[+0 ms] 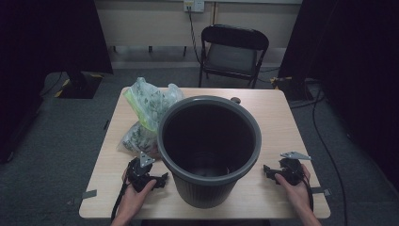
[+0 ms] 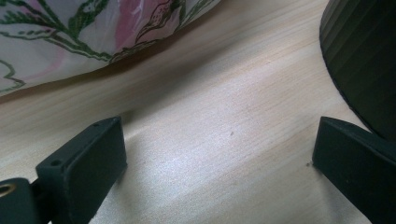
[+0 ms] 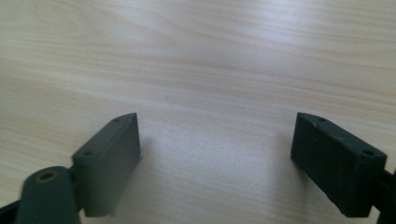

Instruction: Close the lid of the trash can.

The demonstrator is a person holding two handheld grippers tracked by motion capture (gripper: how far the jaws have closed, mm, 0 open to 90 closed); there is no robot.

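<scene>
Bin stood in the middle of the table, with the flowery bag just left of it. Left gripper and right gripper rested beside the bin, jaws spread wide, holding nothing. Nothing seemed started; next, probably reach for the bag.

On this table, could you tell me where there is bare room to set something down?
Bare wood lies along the table's right side, between the bin and the right edge, and along the far edge. The left side is crowded: the plastic bag sits against the bin.
</scene>
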